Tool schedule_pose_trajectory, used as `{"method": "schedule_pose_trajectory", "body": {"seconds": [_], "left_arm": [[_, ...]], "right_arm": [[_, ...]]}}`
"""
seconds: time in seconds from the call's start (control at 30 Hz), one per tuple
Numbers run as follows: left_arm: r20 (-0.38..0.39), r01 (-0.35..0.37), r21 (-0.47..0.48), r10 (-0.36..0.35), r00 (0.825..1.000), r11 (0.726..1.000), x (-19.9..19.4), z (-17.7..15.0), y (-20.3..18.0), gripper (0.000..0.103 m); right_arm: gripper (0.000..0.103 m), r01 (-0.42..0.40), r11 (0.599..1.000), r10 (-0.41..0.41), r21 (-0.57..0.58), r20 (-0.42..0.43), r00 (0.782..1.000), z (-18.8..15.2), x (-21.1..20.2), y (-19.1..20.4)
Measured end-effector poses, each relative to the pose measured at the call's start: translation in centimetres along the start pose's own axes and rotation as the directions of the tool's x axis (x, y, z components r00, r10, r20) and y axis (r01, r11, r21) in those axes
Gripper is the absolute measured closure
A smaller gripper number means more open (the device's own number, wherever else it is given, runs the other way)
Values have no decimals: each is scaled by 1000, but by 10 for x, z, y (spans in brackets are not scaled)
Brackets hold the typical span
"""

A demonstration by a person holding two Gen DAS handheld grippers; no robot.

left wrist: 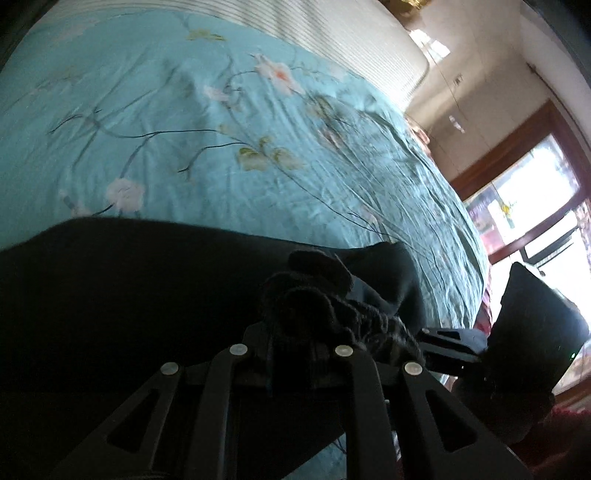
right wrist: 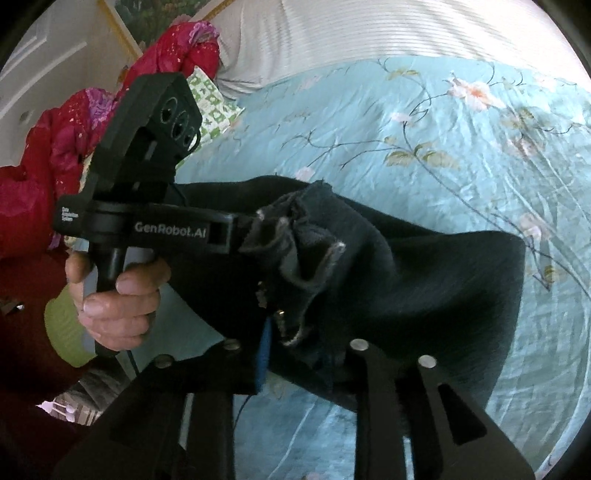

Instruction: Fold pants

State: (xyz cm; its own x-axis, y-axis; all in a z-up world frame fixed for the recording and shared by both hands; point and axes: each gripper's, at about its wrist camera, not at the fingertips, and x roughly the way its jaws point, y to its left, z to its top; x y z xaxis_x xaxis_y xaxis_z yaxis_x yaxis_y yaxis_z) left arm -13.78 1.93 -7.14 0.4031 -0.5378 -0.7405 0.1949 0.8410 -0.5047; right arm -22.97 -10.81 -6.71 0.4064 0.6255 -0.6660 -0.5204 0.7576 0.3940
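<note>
Left tool: seen side-on in the right wrist view, its jaws nearly closed on a bunched edge of the black pants; the cloth gathers in folds at the tips and the pads appear to press on it. In its own view the same wad of dark fabric sits between the finger links. Its body bears white lettering reading "GenRobot.AI"; a smaller label toward the rear is too small to read. A bare hand grips the handle beneath it. Right tool: jaws part-way open, with pants fabric lying between and over the links; whether the pads grip it cannot be told. A blue tag hangs by its left finger. The pants hang from the tools and drape onto the bed, spread dark across the near side of a teal bedspread printed with flowers and branches. Beyond lies a white ribbed cover. A red floral quilt is heaped at the left. No containers observed.
</note>
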Motion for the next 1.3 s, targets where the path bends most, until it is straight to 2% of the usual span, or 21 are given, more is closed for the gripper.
{"method": "schedule_pose_trajectory", "body": {"seconds": [0.1,0.2,0.47,0.63,0.8,0.9,1.17,1.3], "left_arm": [[18,-28,-16,29,999,999,-6,-7,2,89],[30,-47,-36,48,998,998,-12,-13,3,87],[77,-84,-102,92,993,991,-42,-32,14,87],[131,-97,-158,118,984,983,-66,-45,21,77],[150,-131,-195,162,975,972,-82,-57,28,73],[167,-150,-229,191,967,962,-92,-65,33,63],[222,-157,-350,244,944,924,-127,-94,52,60],[234,-185,-414,300,925,891,-150,-113,65,54]], "right_arm": [[58,-20,1000,20,-16,-11,1000,-2,4,5],[53,-29,999,28,-35,-21,999,-3,6,9],[50,-89,995,86,-48,-60,994,-1,6,17],[50,-126,990,122,-60,-66,990,5,3,25],[50,-136,987,132,-86,-60,989,11,3,33],[50,-141,986,136,-92,-52,989,16,4,35],[50,-174,980,173,-95,-9,985,39,6,42],[49,-180,976,180,-118,-14,984,53,18,51]]}}
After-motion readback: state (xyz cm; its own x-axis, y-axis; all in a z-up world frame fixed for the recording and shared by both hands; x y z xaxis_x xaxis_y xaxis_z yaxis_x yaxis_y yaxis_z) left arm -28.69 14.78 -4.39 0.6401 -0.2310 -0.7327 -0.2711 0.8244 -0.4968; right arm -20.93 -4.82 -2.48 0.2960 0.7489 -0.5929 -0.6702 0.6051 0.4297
